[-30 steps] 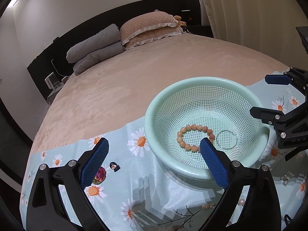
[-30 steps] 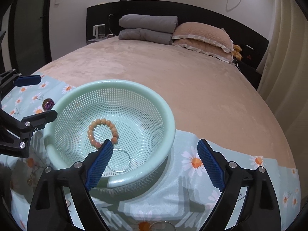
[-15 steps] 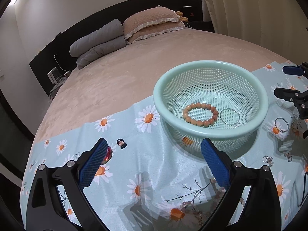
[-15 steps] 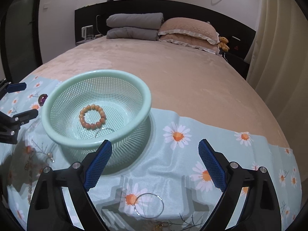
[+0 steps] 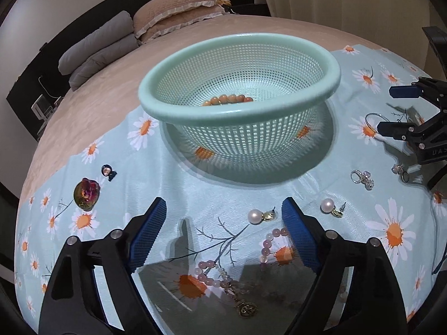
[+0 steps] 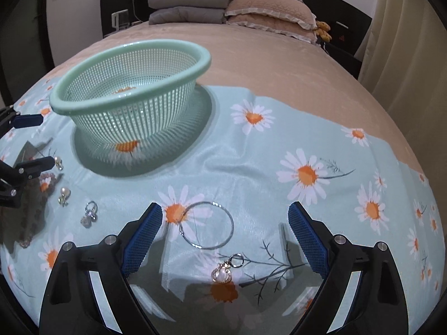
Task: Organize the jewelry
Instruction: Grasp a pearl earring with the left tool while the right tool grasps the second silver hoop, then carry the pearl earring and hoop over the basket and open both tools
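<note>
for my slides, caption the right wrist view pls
Open right hand-held gripper above a silver bangle beside the mesh basket.

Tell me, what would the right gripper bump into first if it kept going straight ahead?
Probably the thin silver bangle lying on the daisy cloth between the right gripper's open fingers; depth is hard to judge.

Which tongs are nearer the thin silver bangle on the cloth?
Right. The right tongs are open with the bangle lying between their tips. The left tongs are over the pink bead bracelet, farther away.
</note>
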Demonstrator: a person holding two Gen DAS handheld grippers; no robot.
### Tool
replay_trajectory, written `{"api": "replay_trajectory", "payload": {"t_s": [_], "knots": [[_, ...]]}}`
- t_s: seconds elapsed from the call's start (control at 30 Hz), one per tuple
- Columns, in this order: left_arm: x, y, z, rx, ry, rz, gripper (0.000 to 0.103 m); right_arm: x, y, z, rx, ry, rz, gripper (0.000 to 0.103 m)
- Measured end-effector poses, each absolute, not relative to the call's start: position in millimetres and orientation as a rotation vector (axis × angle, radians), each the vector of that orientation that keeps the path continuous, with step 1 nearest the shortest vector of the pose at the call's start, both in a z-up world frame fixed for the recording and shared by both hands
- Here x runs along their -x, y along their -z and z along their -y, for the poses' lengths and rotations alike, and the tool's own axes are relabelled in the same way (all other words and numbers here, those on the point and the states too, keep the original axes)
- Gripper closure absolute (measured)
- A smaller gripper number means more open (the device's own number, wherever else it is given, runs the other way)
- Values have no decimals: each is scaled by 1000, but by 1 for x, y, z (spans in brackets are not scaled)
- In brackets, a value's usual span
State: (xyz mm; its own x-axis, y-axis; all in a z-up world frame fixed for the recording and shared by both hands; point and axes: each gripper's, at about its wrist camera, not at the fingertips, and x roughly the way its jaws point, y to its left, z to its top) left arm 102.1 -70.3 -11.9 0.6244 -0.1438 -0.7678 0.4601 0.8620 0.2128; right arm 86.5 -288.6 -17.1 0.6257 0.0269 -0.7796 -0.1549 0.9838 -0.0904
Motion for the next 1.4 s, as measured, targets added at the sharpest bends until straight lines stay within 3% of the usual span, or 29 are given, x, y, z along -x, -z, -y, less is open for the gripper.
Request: {"api": "replay_trajectory", "payload": {"t_s": [0.1,0.27,0.3,0.47,0.57,0.67,0.77,1.4], "knots": [[-105,19,73,-408,371,-852,30,-84,27,289,135,-113,-898,16],[-106,24,74,-384,419,-878,52,-85,32,296,64,-95,-874,18],[-105,24,74,-378,429,-879,54,-84,31,296,59,-104,-865,28],[-104,26,75,-366,460,-885,68,-87,30,292,57,-152,-860,60],[-99,27,78,-365,486,-886,80,-87,30,287,80,-144,-859,60],[-96,27,77,-360,491,-888,82,-88,29,288,74,-147,-858,60],[-95,26,75,-343,502,-898,91,-87,29,287,78,-145,-858,60],[-95,13,60,-315,464,-888,91,-77,13,277,110,-177,-856,60]]}}
